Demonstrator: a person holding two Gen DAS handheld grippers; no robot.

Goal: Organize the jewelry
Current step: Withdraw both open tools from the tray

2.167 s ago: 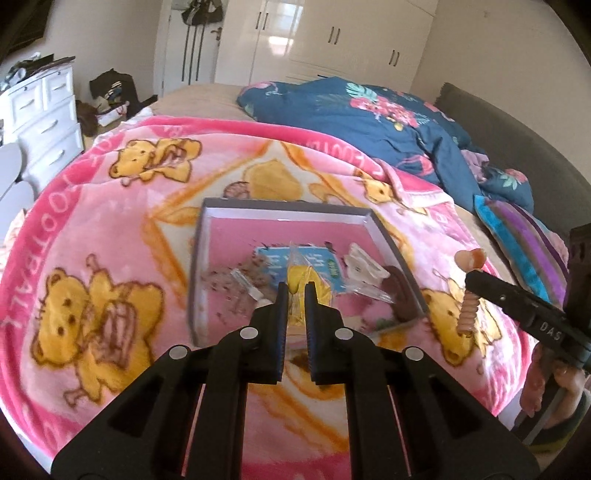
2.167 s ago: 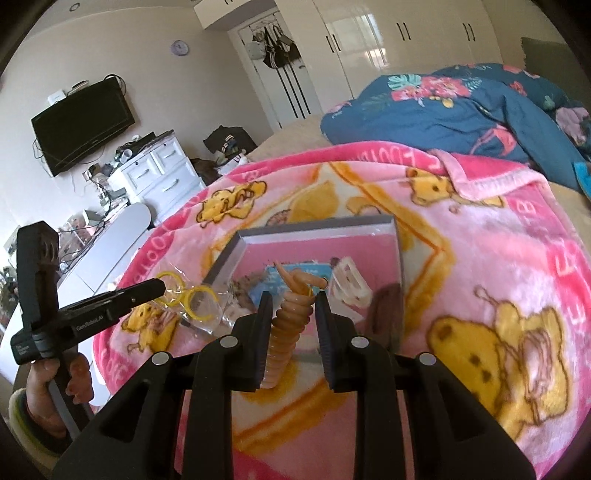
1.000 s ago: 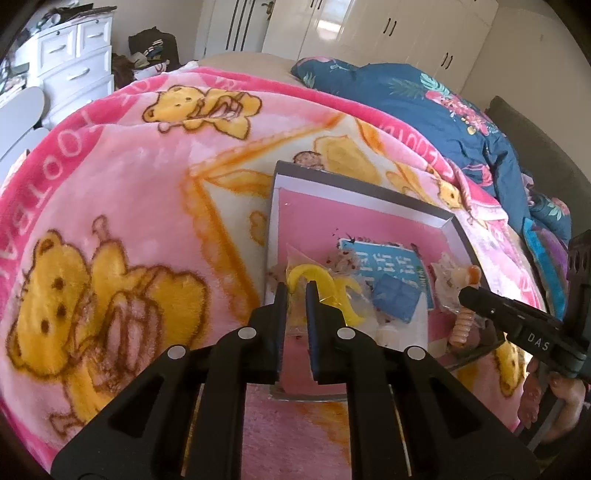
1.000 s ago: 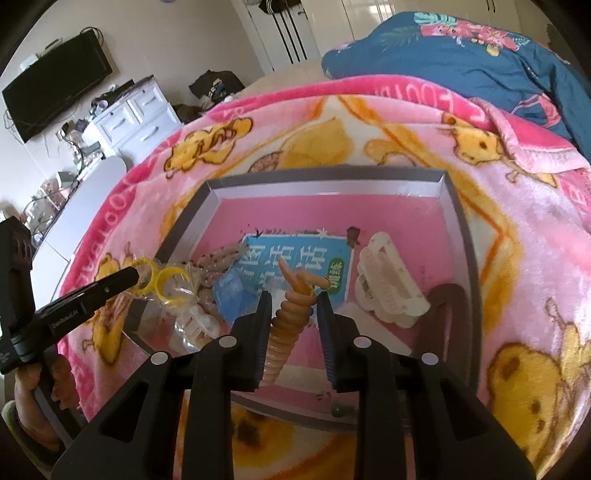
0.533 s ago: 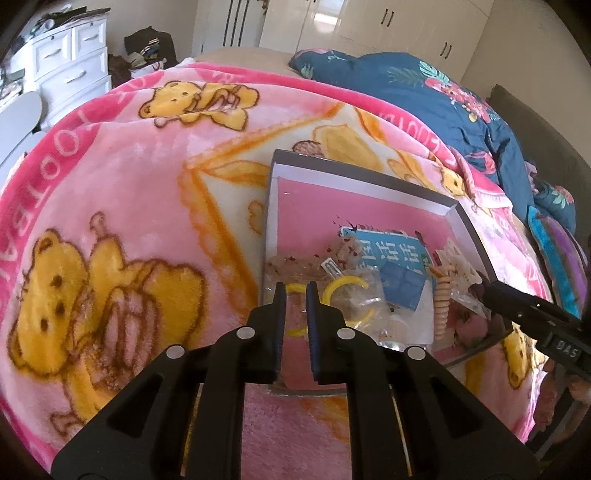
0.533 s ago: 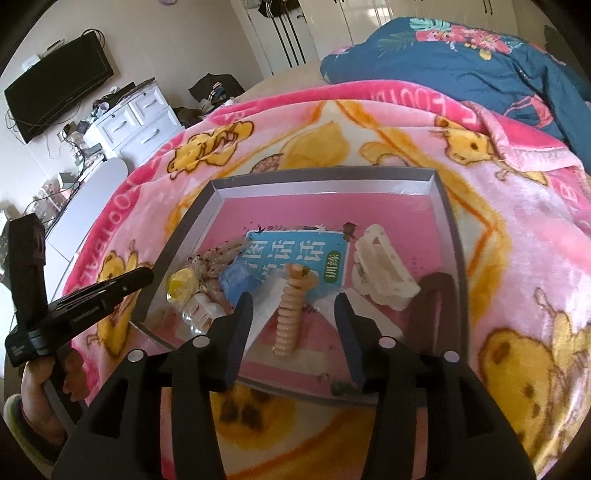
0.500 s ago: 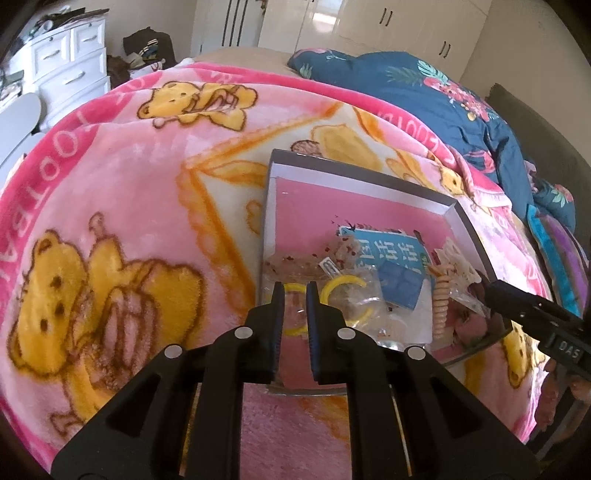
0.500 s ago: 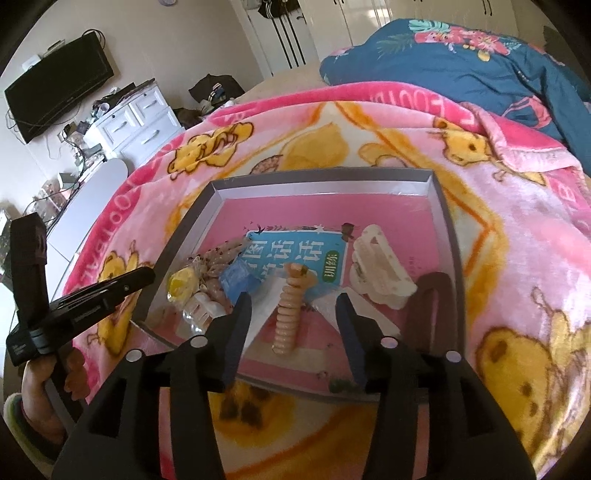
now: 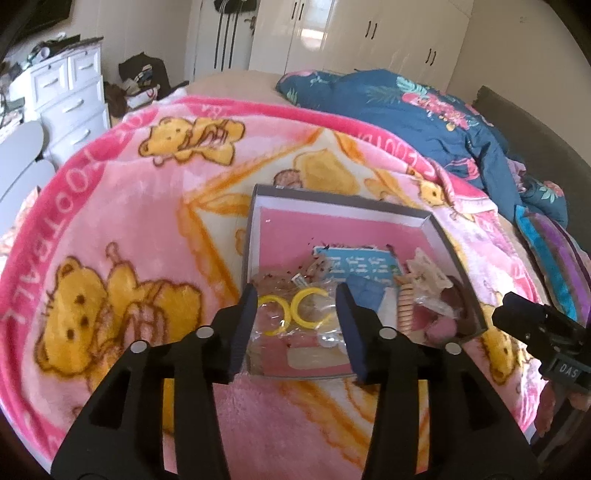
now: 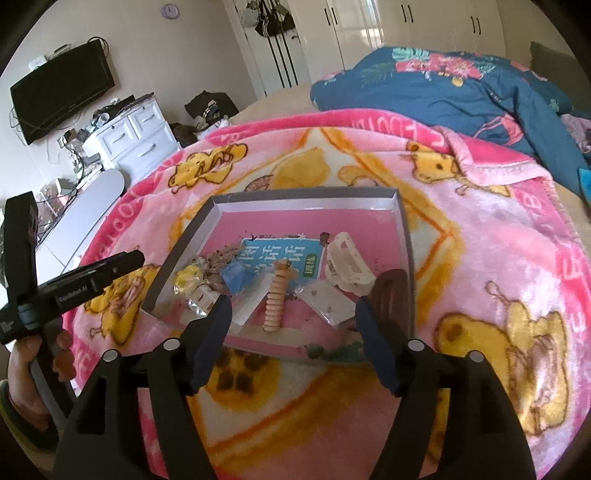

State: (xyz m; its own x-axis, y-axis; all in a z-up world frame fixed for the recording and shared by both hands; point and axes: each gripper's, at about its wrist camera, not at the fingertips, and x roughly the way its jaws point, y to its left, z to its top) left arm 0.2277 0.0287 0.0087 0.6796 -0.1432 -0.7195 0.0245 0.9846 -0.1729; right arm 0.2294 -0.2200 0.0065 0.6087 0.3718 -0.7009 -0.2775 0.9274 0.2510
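A grey tray with a pink floor [image 9: 340, 201] [image 10: 306, 194] lies on a pink bear blanket. In it are a clear bag of yellow rings [image 9: 291, 308] [image 10: 188, 278], a peach spiral hair tie [image 10: 275, 299] [image 9: 404, 304], a cream claw clip [image 10: 347, 266], a brown clip [image 10: 391, 291], a blue card [image 10: 280, 253] and a small blue packet [image 10: 234, 277]. My left gripper [image 9: 297, 325] is open and empty, just above the bag of rings at the tray's near edge. My right gripper [image 10: 293, 332] is open and empty, just short of the hair tie.
The pink blanket [image 9: 110, 221] covers the bed. A blue floral duvet [image 10: 461, 81] lies bunched at the far side. A white dresser [image 9: 70, 96] stands to the left of the bed. White wardrobes [image 9: 362, 33] line the back wall.
Both grippers carried their items over the tray, opened and let go. The bag of rings and the hair tie now lie in the tray. Both grippers have drawn back a little.
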